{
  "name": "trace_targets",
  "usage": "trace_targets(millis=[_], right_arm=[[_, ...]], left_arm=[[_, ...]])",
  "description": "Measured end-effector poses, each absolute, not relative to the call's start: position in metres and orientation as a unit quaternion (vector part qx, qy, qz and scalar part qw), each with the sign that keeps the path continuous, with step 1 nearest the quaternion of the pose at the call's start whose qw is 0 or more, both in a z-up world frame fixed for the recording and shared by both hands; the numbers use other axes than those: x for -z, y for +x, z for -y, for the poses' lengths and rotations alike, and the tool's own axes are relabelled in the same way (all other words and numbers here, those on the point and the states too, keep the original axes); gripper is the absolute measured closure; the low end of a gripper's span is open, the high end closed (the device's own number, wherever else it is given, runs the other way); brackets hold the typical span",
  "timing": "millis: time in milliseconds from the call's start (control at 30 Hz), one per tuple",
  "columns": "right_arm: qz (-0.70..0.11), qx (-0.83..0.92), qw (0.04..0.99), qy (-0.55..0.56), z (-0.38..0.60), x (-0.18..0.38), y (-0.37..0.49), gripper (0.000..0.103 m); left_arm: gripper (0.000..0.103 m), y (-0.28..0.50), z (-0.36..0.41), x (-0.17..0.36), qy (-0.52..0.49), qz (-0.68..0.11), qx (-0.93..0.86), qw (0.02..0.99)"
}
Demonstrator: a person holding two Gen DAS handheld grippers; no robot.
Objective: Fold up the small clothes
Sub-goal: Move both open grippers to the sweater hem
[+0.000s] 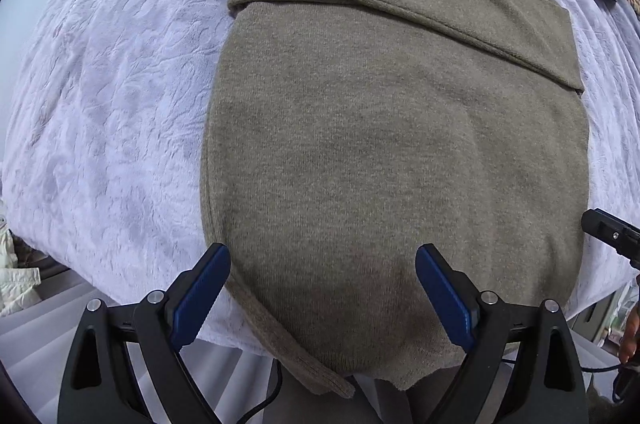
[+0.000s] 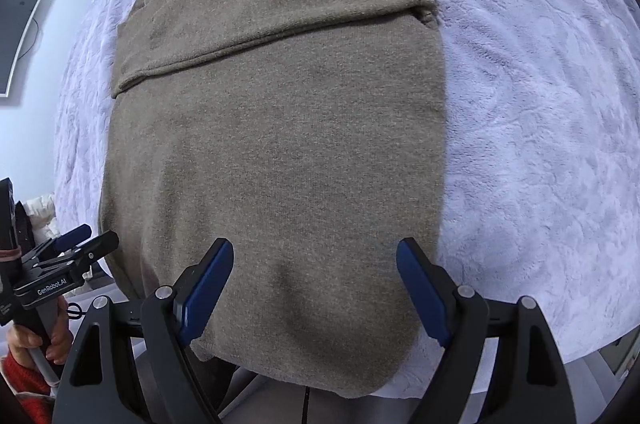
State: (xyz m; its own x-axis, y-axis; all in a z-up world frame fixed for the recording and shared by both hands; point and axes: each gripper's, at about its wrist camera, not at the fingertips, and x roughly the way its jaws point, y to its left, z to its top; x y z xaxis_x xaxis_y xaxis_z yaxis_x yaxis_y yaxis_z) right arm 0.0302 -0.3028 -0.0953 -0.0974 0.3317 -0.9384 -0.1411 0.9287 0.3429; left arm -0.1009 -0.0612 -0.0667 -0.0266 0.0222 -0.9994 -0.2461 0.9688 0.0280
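You are holding both wide-open, empty grippers, left gripper (image 1: 323,260) and right gripper (image 2: 315,255), over the sweater's (image 1: 392,143) near hem at the bed's (image 1: 120,103) near edge, its length stretching away.

Left wrist view: above, facing steeply down, close over the near hem of the olive-brown knitted sweater (image 1: 392,143) on the white embossed bedcover (image 1: 112,111). Right wrist view: likewise, from the sweater's right. Shared: sweater (image 2: 280,151), bedcover (image 2: 540,143).

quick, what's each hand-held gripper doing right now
Left hand-held gripper: open, empty, above the sweater.
Right hand-held gripper: open, empty, above the sweater.
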Motion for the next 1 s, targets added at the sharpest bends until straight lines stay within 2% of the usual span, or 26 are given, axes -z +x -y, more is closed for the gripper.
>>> trace_targets(millis=[467,1000], right_arm=[[-0.715,-0.180,0.673,0.063,0.280,0.099,0.011,0.017],[-0.718,-0.143,0.678,0.057,0.267,0.099,-0.057,0.017]], left_arm=[[0.009,-0.136,0.026,0.066,-0.108,-0.705,-0.084,0.696],[0.009,-0.205,-0.028,0.085,-0.169,-0.696,-0.007,0.698]])
